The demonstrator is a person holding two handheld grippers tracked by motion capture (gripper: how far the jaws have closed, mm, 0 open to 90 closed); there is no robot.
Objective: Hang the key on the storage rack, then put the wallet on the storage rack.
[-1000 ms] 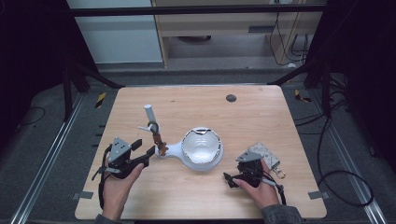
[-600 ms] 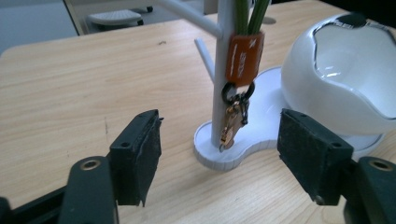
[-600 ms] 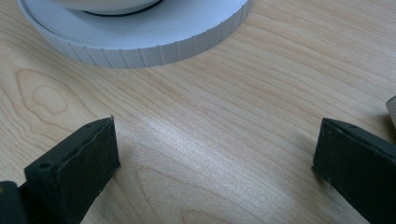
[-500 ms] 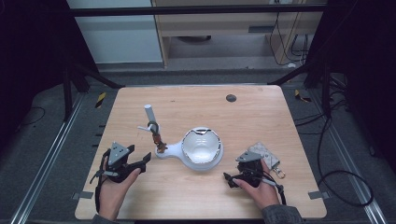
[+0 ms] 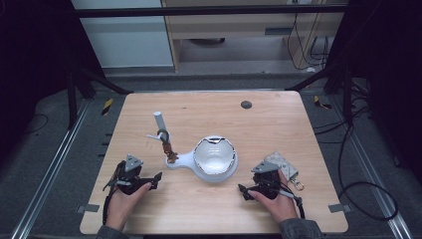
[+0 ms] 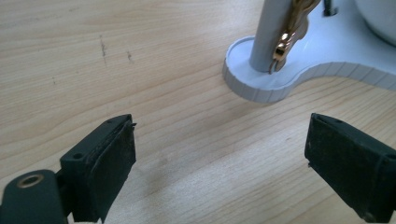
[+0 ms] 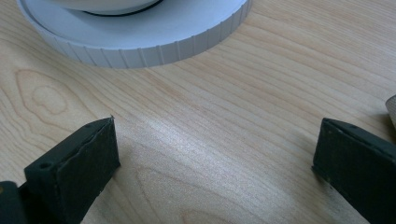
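A white stand (image 5: 185, 160) lies mid-table, carrying a white bowl (image 5: 214, 155) and an upright post (image 5: 160, 122) with a gold clip (image 5: 169, 148) hanging on it. My left gripper (image 5: 153, 180) sits low at the front left, pointing at the stand's small end. Its jaws have just been opening and nothing is between them. In the left gripper view, the left gripper (image 6: 219, 140) gapes over bare wood, short of the post's base (image 6: 261, 81) and the gold clip (image 6: 288, 35). My right gripper (image 5: 244, 191), (image 7: 215, 144) rests open and empty near the bowl's base (image 7: 140, 44).
A patterned key pouch (image 5: 281, 164) with a metal ring (image 5: 297, 185) lies just right of the right hand. A dark round spot (image 5: 246, 104) marks the far side of the wooden table (image 5: 278, 129). Metal rails and cables run along the floor on both sides.
The left hand sank toward the tabletop and drew back toward the person, away from the post, while its jaws spread wider. The right hand stayed put.
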